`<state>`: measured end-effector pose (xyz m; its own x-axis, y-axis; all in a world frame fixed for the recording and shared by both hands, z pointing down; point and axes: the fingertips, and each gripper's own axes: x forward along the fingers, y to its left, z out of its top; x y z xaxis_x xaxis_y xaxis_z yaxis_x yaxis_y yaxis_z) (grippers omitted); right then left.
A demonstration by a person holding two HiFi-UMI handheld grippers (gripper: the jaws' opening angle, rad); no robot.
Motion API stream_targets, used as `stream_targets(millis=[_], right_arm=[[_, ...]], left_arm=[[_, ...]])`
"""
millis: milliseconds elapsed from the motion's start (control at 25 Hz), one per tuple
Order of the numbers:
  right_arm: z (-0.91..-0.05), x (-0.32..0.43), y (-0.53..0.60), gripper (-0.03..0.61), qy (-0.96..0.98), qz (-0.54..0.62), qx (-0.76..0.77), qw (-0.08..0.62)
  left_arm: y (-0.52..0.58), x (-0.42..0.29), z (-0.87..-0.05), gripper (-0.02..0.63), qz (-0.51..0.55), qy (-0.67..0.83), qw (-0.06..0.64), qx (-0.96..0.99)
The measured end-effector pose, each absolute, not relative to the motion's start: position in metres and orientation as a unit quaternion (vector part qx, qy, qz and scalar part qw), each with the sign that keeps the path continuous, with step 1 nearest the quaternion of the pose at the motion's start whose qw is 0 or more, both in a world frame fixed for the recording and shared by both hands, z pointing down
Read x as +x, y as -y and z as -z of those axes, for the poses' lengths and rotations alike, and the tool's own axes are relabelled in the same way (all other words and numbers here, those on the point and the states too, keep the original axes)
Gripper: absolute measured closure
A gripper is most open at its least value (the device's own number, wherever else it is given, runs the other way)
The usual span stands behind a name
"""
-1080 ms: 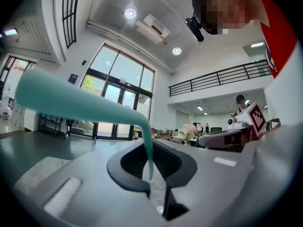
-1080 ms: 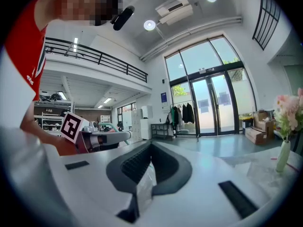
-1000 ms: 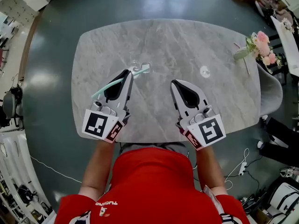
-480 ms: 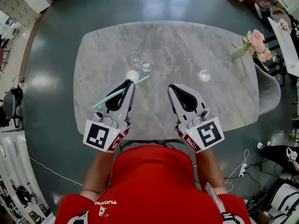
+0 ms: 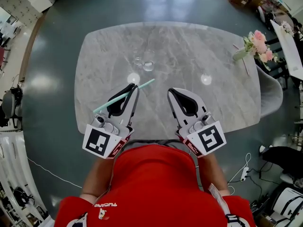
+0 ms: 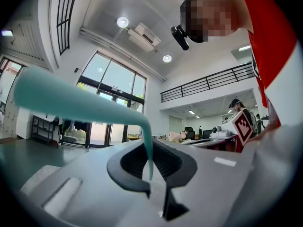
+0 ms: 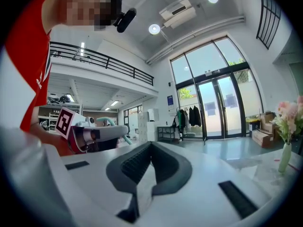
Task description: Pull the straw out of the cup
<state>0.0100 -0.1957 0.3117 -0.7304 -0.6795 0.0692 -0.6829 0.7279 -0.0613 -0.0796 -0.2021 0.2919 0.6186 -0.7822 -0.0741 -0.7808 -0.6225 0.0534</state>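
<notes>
A person in a red top [image 5: 156, 183] was seen from above, with a gripper held out in each hand. The left gripper [image 5: 133, 88] was closed on a pale teal straw [image 5: 124, 96], which was pinched near the jaw tips. One end of the straw stuck out ahead and to the right of the tips, and the other ran back along that gripper's left side. In the left gripper view the straw [image 6: 85, 103] was blurred and much enlarged, and its left end was cut off. The right gripper [image 5: 171, 93] was closed with nothing between its jaws.

The cup [image 5: 148, 66] stood ahead of the left gripper's tips, well apart from the straw. It was small and clear and hard to make out. A second clear shape [image 5: 137, 60] just beside it could not be identified.

Both grippers were held over a grey marbled table [image 5: 213, 46] with rounded corners. A vase of pink flowers [image 5: 258, 44] stood far to the right of the right gripper, at the table's edge. A glossy dark floor [image 5: 57, 46] lay around the table. Tall windows, a railed upper gallery and round ceiling lights were shown in the gripper views.
</notes>
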Motion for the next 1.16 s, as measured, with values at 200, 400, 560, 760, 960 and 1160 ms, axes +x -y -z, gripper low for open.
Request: stream_targets(millis=[200, 400, 560, 760, 960, 1160], right_arm=[[-0.3054, 0.0102, 0.1919, 0.578, 0.928, -0.032, 0.37, 0.022], [-0.3054, 0.01, 0.1887, 0.578, 0.928, -0.03, 0.37, 0.024], [-0.3048, 0.0112, 0.1877, 0.578, 0.929, -0.029, 0.368, 0.023], [-0.3034, 0.0111, 0.1876, 0.578, 0.929, -0.028, 0.367, 0.023], [-0.3019, 0.0108, 0.1882, 0.578, 0.93, -0.026, 0.367, 0.022], [-0.3014, 0.011, 0.1909, 0.578, 0.929, -0.026, 0.368, 0.022]], left_arm=[[0.1983, -0.0799, -0.288, 0.583, 0.049, 0.433, 0.007, 0.9], [0.1955, -0.0793, -0.2898, 0.583, 0.05, 0.432, 0.009, 0.901], [0.1956, -0.0773, -0.2901, 0.583, 0.05, 0.431, 0.009, 0.901], [0.1958, -0.0767, -0.2897, 0.583, 0.051, 0.431, 0.009, 0.901], [0.1969, -0.0762, -0.2899, 0.583, 0.051, 0.43, 0.01, 0.901], [0.1994, -0.0767, -0.2896, 0.583, 0.051, 0.431, 0.011, 0.901]])
